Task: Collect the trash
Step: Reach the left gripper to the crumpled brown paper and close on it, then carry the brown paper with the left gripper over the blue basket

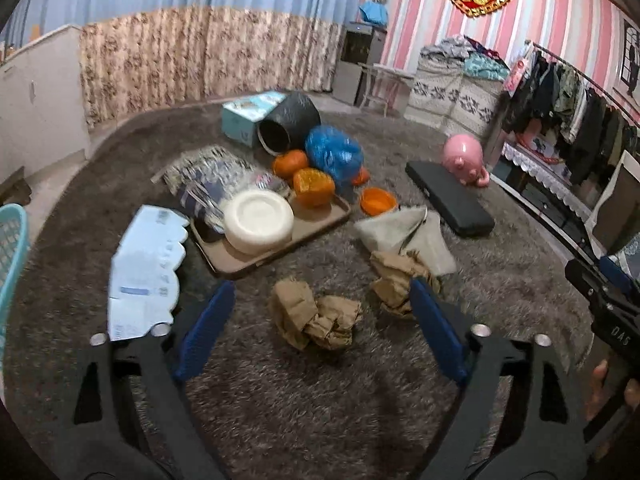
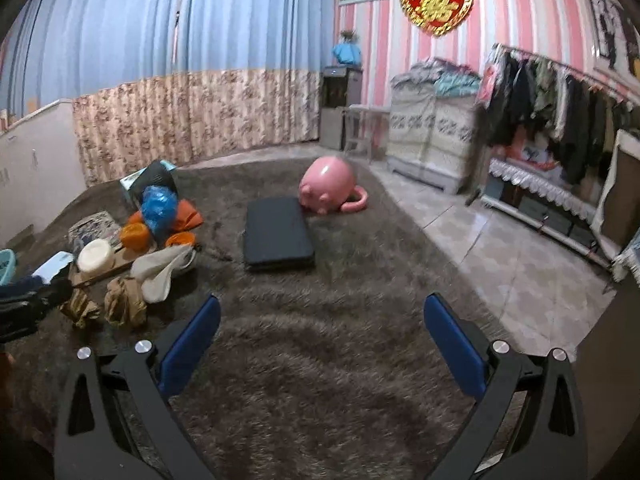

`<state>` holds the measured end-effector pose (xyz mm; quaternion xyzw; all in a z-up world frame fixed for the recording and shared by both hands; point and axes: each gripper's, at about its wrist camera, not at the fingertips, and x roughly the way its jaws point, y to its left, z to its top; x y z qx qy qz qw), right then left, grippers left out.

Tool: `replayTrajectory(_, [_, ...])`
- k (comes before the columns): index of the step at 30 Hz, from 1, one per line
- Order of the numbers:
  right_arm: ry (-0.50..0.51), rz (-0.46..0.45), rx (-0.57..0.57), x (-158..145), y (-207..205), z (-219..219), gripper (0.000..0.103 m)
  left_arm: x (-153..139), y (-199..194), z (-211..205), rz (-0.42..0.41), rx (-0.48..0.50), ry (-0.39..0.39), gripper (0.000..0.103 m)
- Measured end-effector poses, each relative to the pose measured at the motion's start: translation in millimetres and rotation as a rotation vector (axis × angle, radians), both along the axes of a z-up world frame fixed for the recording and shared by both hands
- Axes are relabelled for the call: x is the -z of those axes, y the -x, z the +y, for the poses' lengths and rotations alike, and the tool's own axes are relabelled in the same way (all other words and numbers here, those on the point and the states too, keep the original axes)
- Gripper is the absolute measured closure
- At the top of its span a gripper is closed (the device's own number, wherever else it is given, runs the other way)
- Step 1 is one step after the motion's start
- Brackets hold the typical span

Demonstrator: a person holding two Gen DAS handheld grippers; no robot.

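Step in hand: approach to the first pick, by my reading; the left gripper (image 1: pixel 320 320) points down at the trash on the brown shag carpet (image 1: pixel 304 408) and nothing is held yet.
Left tongs: spread wide, blue pads to either side of the near crumpled paper wad (image 1: pixel 316 320), which lies just ahead of the tips and between their lines; the pads do not press it.
Right tongs: the right gripper (image 2: pixel 322 344) also stands wide with only bare carpet between its fingers; the trash lies well off to its left.
Second wad: a further crumpled brown paper wad (image 1: pixel 396 280) sits just beyond the left gripper's right-hand pad, touching a pale limp bag (image 1: pixel 404 232) behind it.
Other clutter ahead of the left tongs: tray (image 1: pixel 320 220) carrying a white bowl (image 1: pixel 258 220) and orange wrappers (image 1: pixel 314 186), a blue plastic bag (image 1: pixel 334 154), and a tipped dark bin (image 1: pixel 288 126) farther back; flat printed carton (image 1: pixel 146 272) to the left.
Next move, as I judge it: lower the left tongs so both pads straddle the near wad, then squeeze; crumpled paper is light and springy, so a firm close low on its bulk is called for.
Risk: pads may snag carpet pile.
Destination: unclear; the tipped bin or the teal basket (image 1: pixel 12 248) at the left edge could serve.
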<state>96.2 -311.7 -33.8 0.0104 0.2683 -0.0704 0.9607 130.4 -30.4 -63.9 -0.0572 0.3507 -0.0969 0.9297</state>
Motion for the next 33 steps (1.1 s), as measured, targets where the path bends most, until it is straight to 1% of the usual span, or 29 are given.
replayTrajectory(2, [-0.001, -0.006, 0.009, 3.7, 0.1, 1.8, 0.004, 8.1, -4.7, -3.8, 0.022, 0.033, -0.006, 0.035])
replayTrajectory(3, [0.001, -0.009, 0.012, 4.8, -0.6, 3.8, 0.004, 10.7, -6.1, -5.3, 0.030, 0.044, -0.013, 0.039])
replayTrajectory(4, [0.001, -0.011, 0.009, 5.1, -1.3, 5.0, 0.004, 14.2, -8.5, -7.1, 0.037, 0.049, -0.024, 0.047])
replayTrajectory(5, [-0.003, -0.010, -0.003, 6.1, -2.9, 8.8, 0.004, 16.0, -9.6, -7.1, 0.038, 0.047, -0.034, 0.059])
replayTrajectory(6, [-0.006, -0.009, -0.016, 7.1, -4.5, 12.7, 0.004, 17.0, -10.2, -6.6, 0.036, 0.044, -0.038, 0.067])
replayTrajectory(7, [-0.006, -0.007, -0.025, 7.1, -5.1, 15.9, 0.004, 17.3, -10.5, -4.5, 0.037, 0.044, -0.031, 0.069])
replayTrajectory(8, [-0.001, -0.007, -0.038, 8.2, -5.8, 21.6, 0.004, 16.0, -9.1, -0.3, 0.035, 0.043, -0.006, 0.075])
replayTrajectory(9, [0.002, -0.006, -0.046, 9.0, -6.8, 25.3, 0.004, 14.9, -7.8, 3.8, 0.033, 0.043, 0.012, 0.079])
replayTrajectory(11, [0.007, 0.006, -0.070, 12.3, -9.7, 35.2, 0.004, 13.6, -4.3, 10.3, 0.026, 0.035, 0.022, 0.081])
replayTrajectory(13, [0.008, 0.022, -0.097, 14.7, -12.1, 44.7, 0.004, 13.0, -1.0, 14.8, 0.014, 0.013, 0.000, 0.081])
replayTrajectory(15, [0.015, 0.031, -0.129, 17.5, -15.2, 58.1, 0.004, 9.4, 4.4, 20.8, -0.016, -0.025, -0.037, 0.081])
replayTrajectory(21, [0.096, 0.053, -0.223, 21.2, -24.1, 100.7, 0.004, -3.8, 16.0, 41.2, -0.070, -0.096, -0.043, 0.081])
replayTrajectory(25, [0.088, 0.076, -0.283, 20.3, -31.4, 114.4, 0.005, -11.2, 25.2, 55.6, -0.108, -0.131, -0.055, 0.081])
replayTrajectory(27, [0.081, 0.089, -0.302, 20.9, -36.5, 120.1, 0.005, -11.9, 23.8, 64.9, -0.113, -0.154, -0.058, 0.081])
replayTrajectory(29, [0.075, 0.108, -0.321, 23.2, -43.6, 127.1, 0.012, -6.9, 18.8, 71.4, -0.090, -0.161, -0.048, 0.081])
replayTrajectory(31, [0.065, 0.128, -0.337, 28.0, -49.7, 132.4, 0.022, -2.9, 14.4, 73.9, -0.073, -0.163, -0.047, 0.081])
replayTrajectory(33, [0.061, 0.140, -0.343, 32.4, -55.2, 135.3, 0.028, 0.1, 10.2, 76.4, -0.063, -0.169, -0.047, 0.081])
